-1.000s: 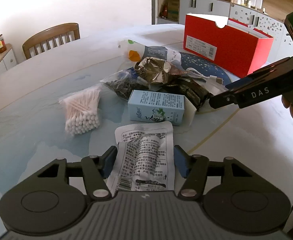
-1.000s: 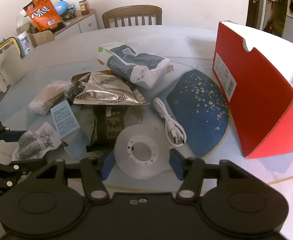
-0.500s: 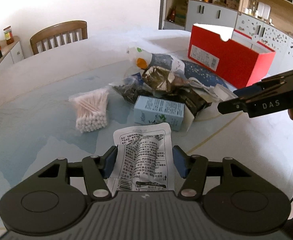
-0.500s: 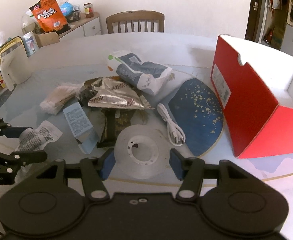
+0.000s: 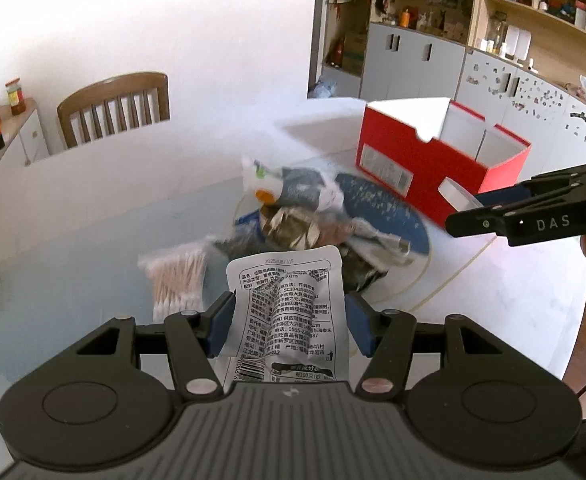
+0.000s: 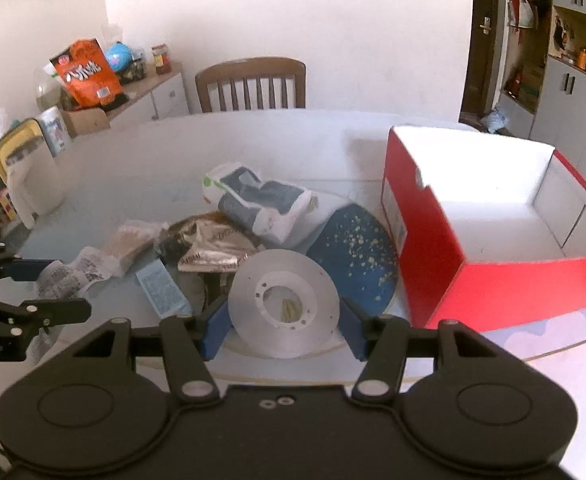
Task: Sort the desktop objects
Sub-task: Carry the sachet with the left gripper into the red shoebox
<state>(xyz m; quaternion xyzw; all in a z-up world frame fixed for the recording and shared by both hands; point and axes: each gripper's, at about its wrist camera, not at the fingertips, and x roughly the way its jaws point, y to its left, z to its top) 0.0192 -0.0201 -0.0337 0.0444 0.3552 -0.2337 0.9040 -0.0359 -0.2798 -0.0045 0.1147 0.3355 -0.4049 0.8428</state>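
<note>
Now mid-carry: left hand-held gripper [image 5: 289, 326] clamped on printed snack packet [image 5: 289, 320], right hand-held gripper [image 6: 283, 326] clamped on clear tape reel [image 6: 283, 304], both clear of surface [image 6: 141, 160]. Next, probably: over open red box [image 6: 489, 240], then release.

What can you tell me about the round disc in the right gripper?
The disc is flat, round and pale grey, like plastic, with a wide centre hole ringed by small holes; the clutter below shows through that hole. The right gripper is shut on it, a blue pad pressing each edge. It is tilted, its face toward the camera, and appears lifted above the table, left of the open red box.
</note>
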